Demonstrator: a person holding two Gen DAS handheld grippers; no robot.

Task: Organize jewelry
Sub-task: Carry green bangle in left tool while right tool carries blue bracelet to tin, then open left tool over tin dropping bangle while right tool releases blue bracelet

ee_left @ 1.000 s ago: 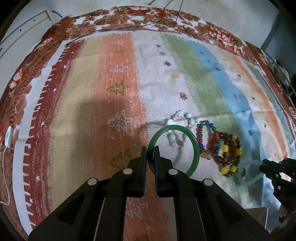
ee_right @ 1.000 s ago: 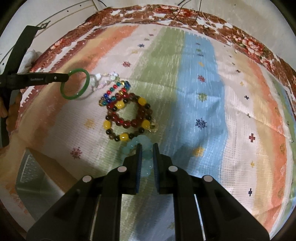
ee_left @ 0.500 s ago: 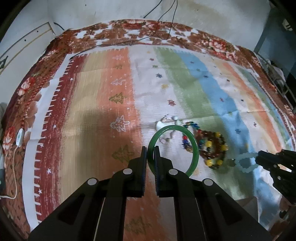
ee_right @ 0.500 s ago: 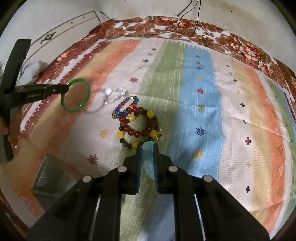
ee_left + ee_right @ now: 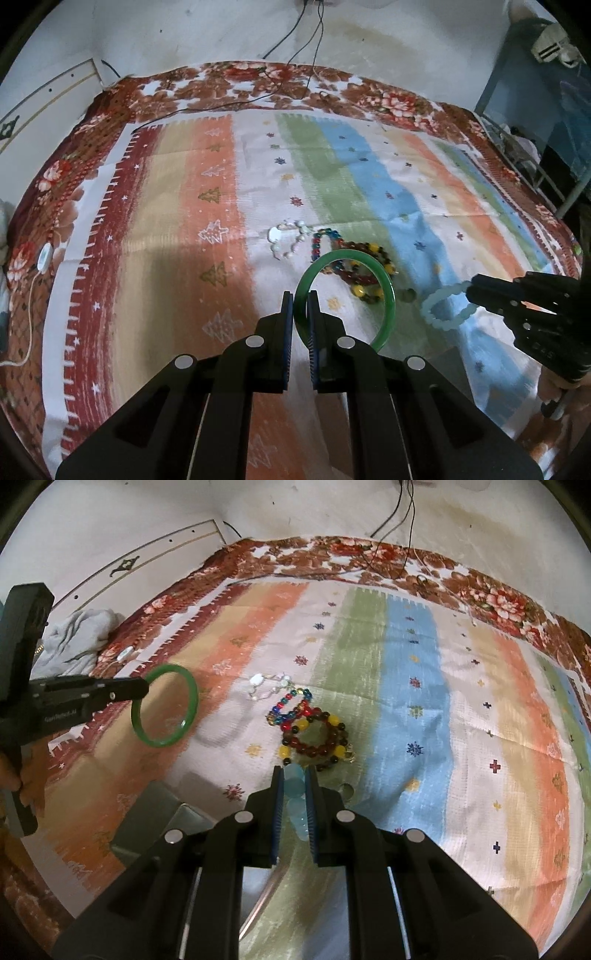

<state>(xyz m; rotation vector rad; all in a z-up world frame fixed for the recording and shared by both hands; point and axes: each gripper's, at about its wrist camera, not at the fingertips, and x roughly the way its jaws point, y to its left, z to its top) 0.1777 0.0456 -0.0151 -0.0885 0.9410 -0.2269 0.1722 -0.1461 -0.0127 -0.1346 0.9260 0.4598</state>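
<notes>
My left gripper [image 5: 301, 295] is shut on a green bangle [image 5: 388, 291], held above the striped cloth; the same green bangle [image 5: 192, 701] shows at the left of the right wrist view, hanging from the left gripper [image 5: 144, 688]. My right gripper [image 5: 294, 771] is shut on a pale blue bead bracelet [image 5: 295, 794], also lifted; in the left wrist view the pale blue bead bracelet [image 5: 432, 314] hangs from the right gripper [image 5: 471, 290]. On the cloth lie a red and yellow bead bracelet [image 5: 314, 738], a multicoloured bead bracelet [image 5: 291, 705] and a white bead bracelet [image 5: 266, 686].
A striped cloth [image 5: 413, 701] covers a floral bedspread [image 5: 498, 598]. A grey box [image 5: 155, 812] sits at the near left edge. Cables [image 5: 295, 55] run down the back wall. A crumpled grey cloth [image 5: 77, 642] lies at the far left.
Both grippers have risen and drawn back from the cloth with their bracelets. The pale blue bracelet has come off the cloth, and the bracelets left lying look smaller and farther.
</notes>
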